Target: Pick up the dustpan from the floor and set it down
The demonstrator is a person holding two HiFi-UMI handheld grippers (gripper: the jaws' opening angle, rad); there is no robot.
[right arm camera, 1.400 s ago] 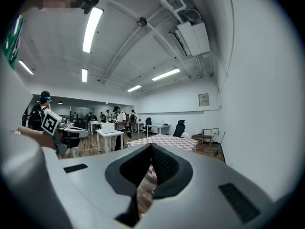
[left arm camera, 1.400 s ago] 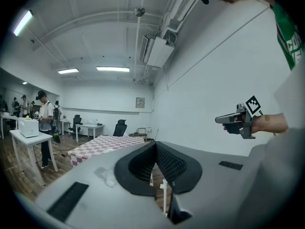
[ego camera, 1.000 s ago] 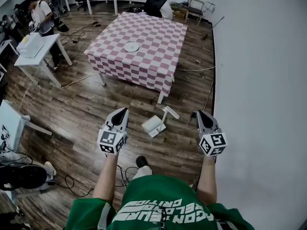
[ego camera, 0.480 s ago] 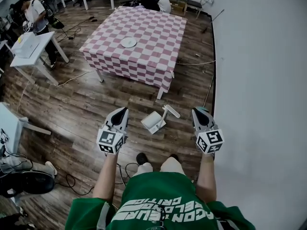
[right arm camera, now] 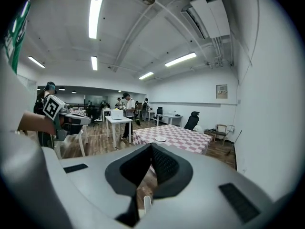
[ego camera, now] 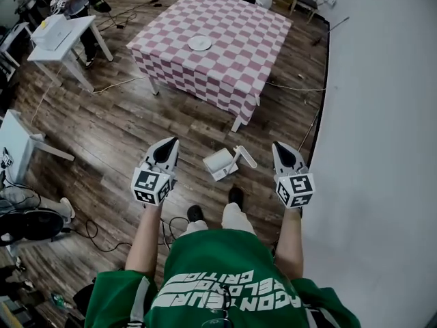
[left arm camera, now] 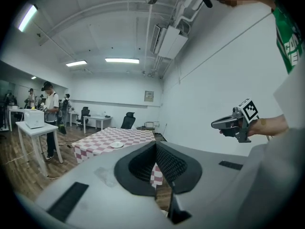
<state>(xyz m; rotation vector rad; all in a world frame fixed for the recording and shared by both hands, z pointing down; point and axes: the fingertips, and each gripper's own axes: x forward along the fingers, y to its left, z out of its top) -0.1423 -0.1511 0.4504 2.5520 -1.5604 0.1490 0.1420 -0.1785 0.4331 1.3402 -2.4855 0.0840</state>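
1. Left gripper (ego camera: 169,146) and right gripper (ego camera: 279,149): jaws clenched, both empty.
2. Dustpan (ego camera: 219,163) on the floor (ego camera: 130,132), below and between both jaws.
3. Its handle (ego camera: 245,157) lies on the right-gripper side, so I judge the right gripper nearer.

Left tongs (ego camera: 171,144): I have them held out ahead on the left, tips pointing away from me and a little downward, jaws pressed together with nothing between them.
Right tongs (ego camera: 278,147): out ahead on the right, about as far out as the left pair, tips tilted slightly down, jaws closed tight and empty.
Forearms: left forearm (ego camera: 146,241) and right forearm (ego camera: 289,241) are bare, stretched forward, roughly parallel and well apart.
Marker cubes: left marker cube (ego camera: 151,185) and right marker cube (ego camera: 295,190) each sit at the near end of their tongs.
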